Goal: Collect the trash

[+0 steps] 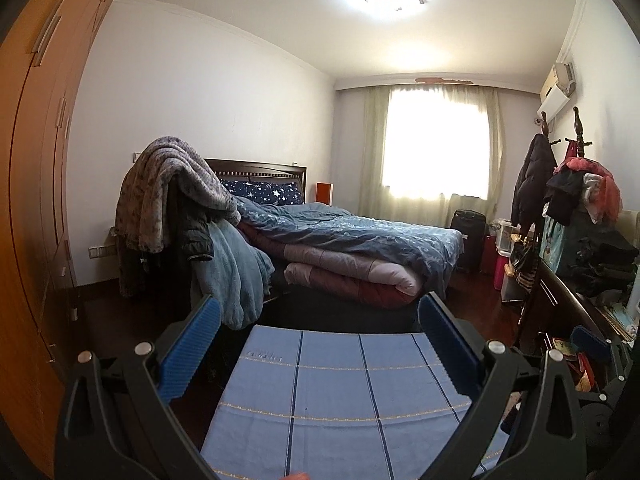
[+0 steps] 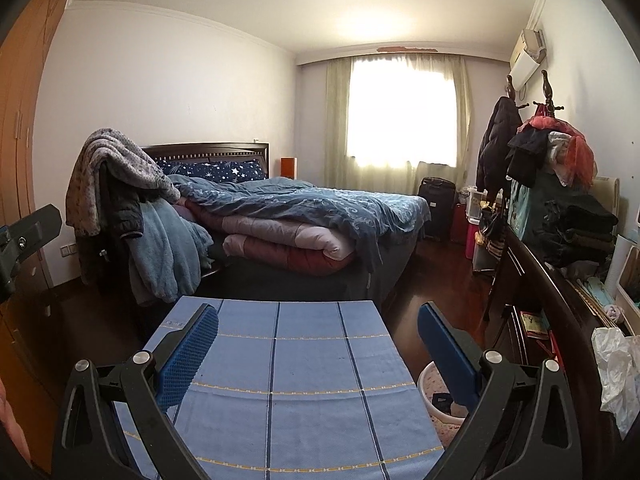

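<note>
A pale bin point(image 2: 430, 390) sits on the floor under the right gripper point(image 2: 318, 344), beside a blue cloth-covered table point(image 2: 288, 364). Both the right and left gripper point(image 1: 319, 338) hover wide apart and empty above the cloth. A bed point(image 2: 304, 208) lies ahead.

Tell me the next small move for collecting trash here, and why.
Probably swing the right tongs toward the crumpled white plastic bag on the dark sideboard. Both tongs are open and empty, the blue checked cloth looks bare, and a pale bin stands beside it.
</note>
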Motion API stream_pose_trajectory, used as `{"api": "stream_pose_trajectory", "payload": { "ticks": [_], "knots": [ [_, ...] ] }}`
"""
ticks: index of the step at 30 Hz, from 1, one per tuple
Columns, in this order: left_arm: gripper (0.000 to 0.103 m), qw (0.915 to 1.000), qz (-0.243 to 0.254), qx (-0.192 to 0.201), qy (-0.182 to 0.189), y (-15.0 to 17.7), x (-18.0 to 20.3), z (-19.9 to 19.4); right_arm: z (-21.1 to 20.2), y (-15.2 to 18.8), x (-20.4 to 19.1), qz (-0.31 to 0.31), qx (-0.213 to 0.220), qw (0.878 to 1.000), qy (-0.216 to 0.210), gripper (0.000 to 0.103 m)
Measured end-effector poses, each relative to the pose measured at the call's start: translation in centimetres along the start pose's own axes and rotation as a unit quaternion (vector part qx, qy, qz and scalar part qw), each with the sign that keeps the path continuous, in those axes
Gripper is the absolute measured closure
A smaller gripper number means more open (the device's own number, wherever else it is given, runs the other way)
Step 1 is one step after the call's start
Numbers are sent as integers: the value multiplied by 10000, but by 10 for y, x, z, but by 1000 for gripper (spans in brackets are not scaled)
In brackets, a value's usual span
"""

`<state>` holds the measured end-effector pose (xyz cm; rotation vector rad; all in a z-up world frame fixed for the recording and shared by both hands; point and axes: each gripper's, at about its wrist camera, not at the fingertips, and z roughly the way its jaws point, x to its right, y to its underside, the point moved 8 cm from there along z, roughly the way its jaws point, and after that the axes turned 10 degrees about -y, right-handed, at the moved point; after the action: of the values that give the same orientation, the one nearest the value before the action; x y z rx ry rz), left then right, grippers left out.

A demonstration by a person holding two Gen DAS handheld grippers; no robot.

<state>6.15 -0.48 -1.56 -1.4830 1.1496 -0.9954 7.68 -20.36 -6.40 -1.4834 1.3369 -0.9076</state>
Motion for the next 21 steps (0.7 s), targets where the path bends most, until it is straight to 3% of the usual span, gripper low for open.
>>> {"api": "stream_pose_trajectory", "payload": {
  "ticks": [21],
  "knots": [
    [3,10000,55,18,28,0,1,0,-2,0,-1,6,-19,10000,-16,4]
  ]
}}
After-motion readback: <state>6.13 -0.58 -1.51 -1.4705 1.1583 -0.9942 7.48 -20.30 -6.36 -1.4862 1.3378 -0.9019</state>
